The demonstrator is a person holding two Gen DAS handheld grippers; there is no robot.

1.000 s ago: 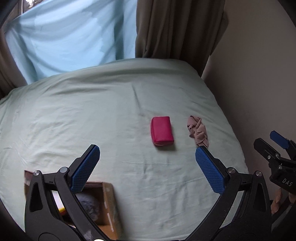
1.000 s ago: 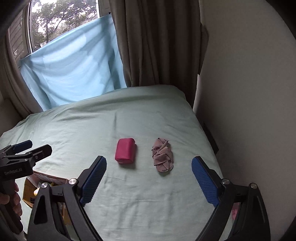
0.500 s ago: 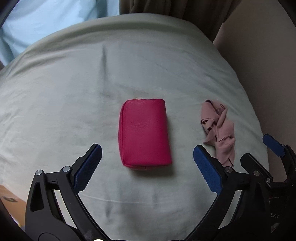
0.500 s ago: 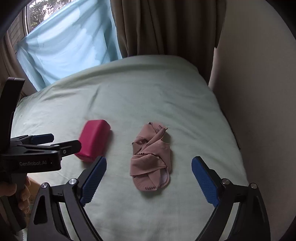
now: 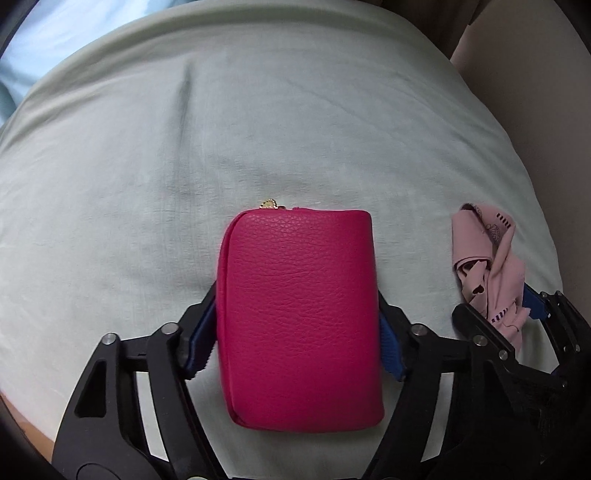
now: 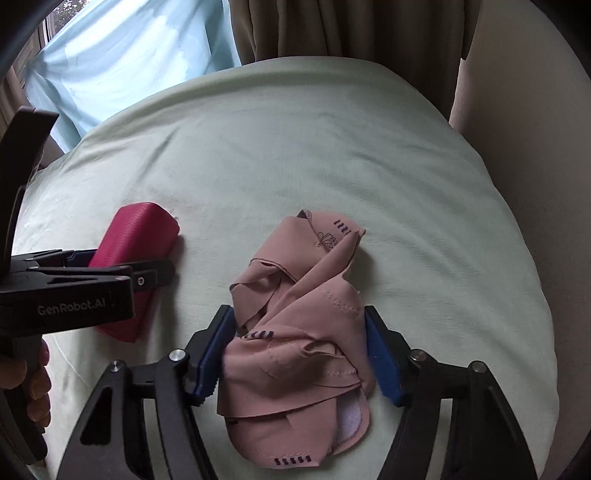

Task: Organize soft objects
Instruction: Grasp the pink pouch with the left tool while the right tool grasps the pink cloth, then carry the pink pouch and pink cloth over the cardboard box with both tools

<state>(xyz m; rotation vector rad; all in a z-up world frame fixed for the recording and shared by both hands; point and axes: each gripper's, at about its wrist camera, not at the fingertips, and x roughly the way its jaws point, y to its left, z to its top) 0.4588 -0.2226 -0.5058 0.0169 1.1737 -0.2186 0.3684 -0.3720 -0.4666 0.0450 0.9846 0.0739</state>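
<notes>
A magenta zip pouch (image 5: 299, 314) lies on the pale green bed sheet (image 5: 184, 147). My left gripper (image 5: 295, 332) is shut on the pouch, one blue pad pressed on each long side. The pouch also shows at the left of the right wrist view (image 6: 136, 240), with the left gripper (image 6: 122, 273) around it. A crumpled pink cloth (image 6: 299, 332) lies to the pouch's right. My right gripper (image 6: 299, 354) is shut on the cloth, pads squeezing both sides. The cloth (image 5: 487, 266) and right gripper (image 5: 517, 317) show at the right of the left wrist view.
Brown curtains (image 6: 351, 29) and a light blue sheet (image 6: 129, 59) hang behind the bed. A beige wall (image 6: 535, 110) runs along the bed's right edge, close to the cloth. A hand (image 6: 33, 376) holds the left gripper's handle.
Both grippers moved down and forward onto the bed. The left one closed on the pouch, the right one closed on the pink cloth. The cardboard box has left the view.
</notes>
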